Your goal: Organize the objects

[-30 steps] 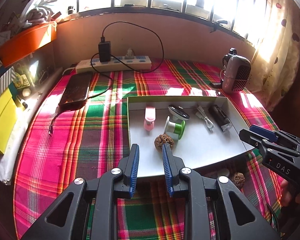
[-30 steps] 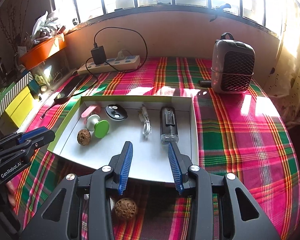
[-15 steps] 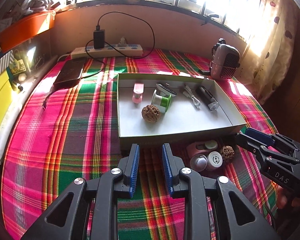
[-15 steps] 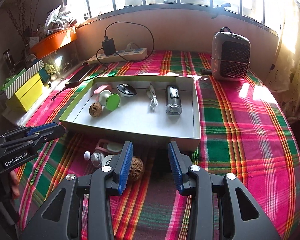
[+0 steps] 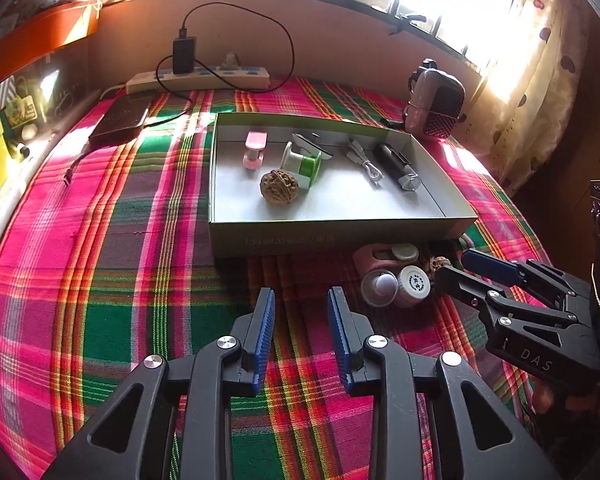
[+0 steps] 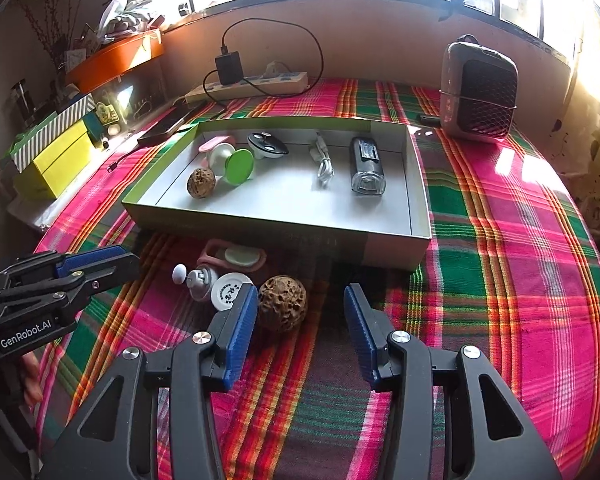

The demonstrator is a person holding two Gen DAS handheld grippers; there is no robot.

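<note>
Your right gripper (image 6: 300, 312) points down at the plaid cloth (image 6: 500, 280) in front of the box (image 6: 292, 228). Its jaws are opening, blue pads spread. A walnut (image 6: 282, 304) lies on the cloth just ahead of them, close beside the left pad, not pinched; can't tell if it touches that pad.

Your left gripper (image 5: 300, 312) also hangs over bare cloth near the box's front wall. Jaws opening, nothing between them.

Loose items on the cloth in front of the box, just left of the walnut in the right wrist view: a white round cap with print (image 6: 230, 290), a small white bottle-like piece with a round knob (image 6: 198, 278), and behind them a pink case with a pale lid (image 6: 236, 258), close against the box wall. In the left wrist view the walnut is mostly hidden behind your right gripper's fingers.

Inside the box, left to right in the right wrist view:
- second walnut (image 6: 201, 183), near the front left
- green-and-white spool (image 6: 232, 162), just behind that walnut
- pink clip (image 6: 214, 144), at the back left
- black-and-white round gadget (image 6: 267, 145)
- coiled white cable (image 6: 323, 160)
- dark flashlight-like device (image 6: 367, 166), lying lengthwise

Behind the box: power strip with a black charger (image 6: 252, 80), a phone (image 5: 120, 122), a small heater (image 6: 478, 96) at the back right.
</note>
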